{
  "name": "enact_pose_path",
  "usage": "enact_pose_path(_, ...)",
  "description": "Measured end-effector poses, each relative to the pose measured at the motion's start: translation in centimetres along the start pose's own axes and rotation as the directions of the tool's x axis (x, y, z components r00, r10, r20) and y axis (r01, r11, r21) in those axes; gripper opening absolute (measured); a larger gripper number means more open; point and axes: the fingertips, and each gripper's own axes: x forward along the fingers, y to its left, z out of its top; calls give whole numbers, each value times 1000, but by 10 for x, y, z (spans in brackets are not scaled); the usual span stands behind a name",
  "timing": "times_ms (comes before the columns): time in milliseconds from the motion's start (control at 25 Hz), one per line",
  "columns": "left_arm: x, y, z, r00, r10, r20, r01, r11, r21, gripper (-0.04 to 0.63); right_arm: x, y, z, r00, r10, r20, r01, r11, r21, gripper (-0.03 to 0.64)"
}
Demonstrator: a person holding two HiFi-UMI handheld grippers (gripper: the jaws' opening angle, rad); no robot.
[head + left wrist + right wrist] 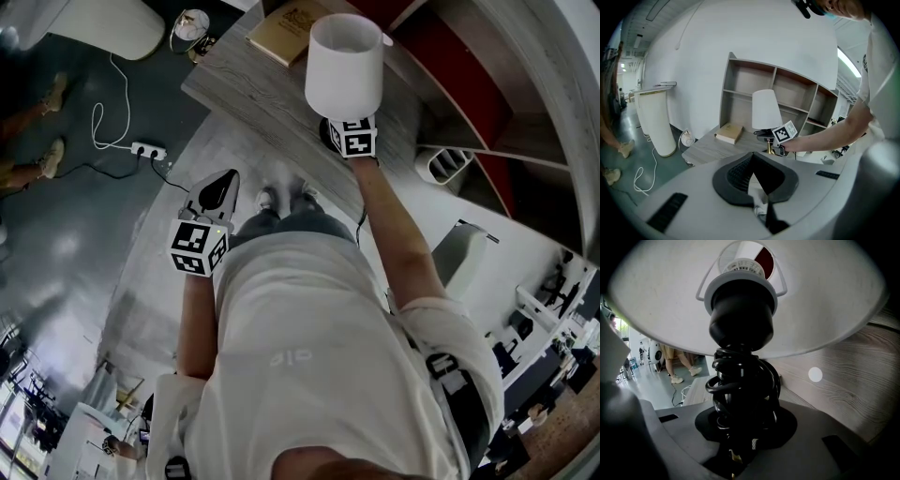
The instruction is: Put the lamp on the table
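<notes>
Here, the right gripper (pixel 351 134), spread around the cord-wrapped stem of the lamp (pixel 344 64), is risking snagging and toppling it, while the left gripper (pixel 217 187) is hovering pressed together.

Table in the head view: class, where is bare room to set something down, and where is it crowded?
Bare wood on the table lies between the book and the near edge, and again right of the lamp toward the shelf unit. Crowded: the lamp's foot, where the right gripper and coiled cord sit.
</notes>
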Motion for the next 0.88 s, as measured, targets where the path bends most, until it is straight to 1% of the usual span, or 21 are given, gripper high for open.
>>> enact_pose_path(120, -1, -2, -2, 1000, -5, -2, 5, 1000, 1, 14, -2, -1, -5, 1000, -1, -17, 1, 1000, 3, 147)
enact_pose_path(360, -2, -6, -3, 1000, -23, -3, 24, 1000, 9, 14, -11, -2, -16, 999, -10, -42, 11, 1000, 10, 155)
enact_pose_path(880, -4, -11, -4, 998, -64, 8, 64, 998, 20, 14, -31, 0, -45, 991, -38, -127, 41, 999, 17, 172)
